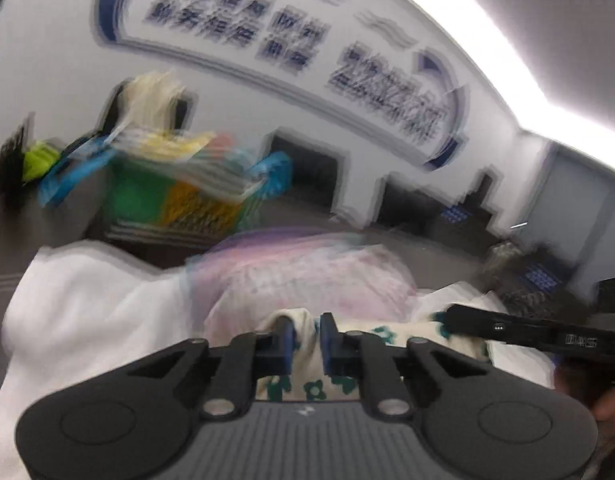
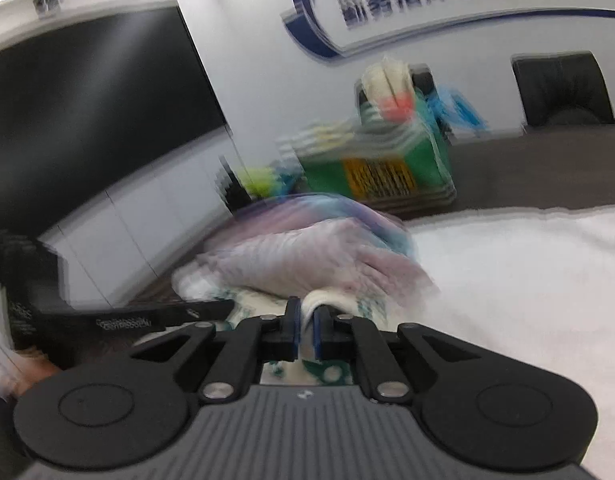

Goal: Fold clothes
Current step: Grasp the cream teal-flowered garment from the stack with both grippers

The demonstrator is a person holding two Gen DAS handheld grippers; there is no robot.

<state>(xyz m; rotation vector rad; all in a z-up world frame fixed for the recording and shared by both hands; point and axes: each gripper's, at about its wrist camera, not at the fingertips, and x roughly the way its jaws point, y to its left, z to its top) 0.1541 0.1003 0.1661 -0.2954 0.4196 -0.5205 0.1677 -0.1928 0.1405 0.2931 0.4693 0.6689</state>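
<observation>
The left tool (image 1: 306, 326) is clamped on a cream garment with green flowers (image 1: 313, 388). The right tool (image 2: 305, 312) pinches the same garment's edge, beside a pink striped garment (image 2: 307, 256) on the white-covered counter (image 2: 527, 280).

A cloth (image 1: 307, 344) sits between the fingers of the left gripper (image 1: 306, 338) and of the right gripper (image 2: 304, 326). Just beyond it lies a heap of clothes (image 2: 307, 256) on a sheet (image 2: 527, 280) spread over the table (image 2: 527, 172). Farther off on the table stands a bag (image 2: 387, 160), stuffed with clothes. A chair (image 2: 563, 92) stands behind the table at the far right, against the wall (image 2: 259, 60). A screen (image 2: 87, 112) hangs far left.
</observation>
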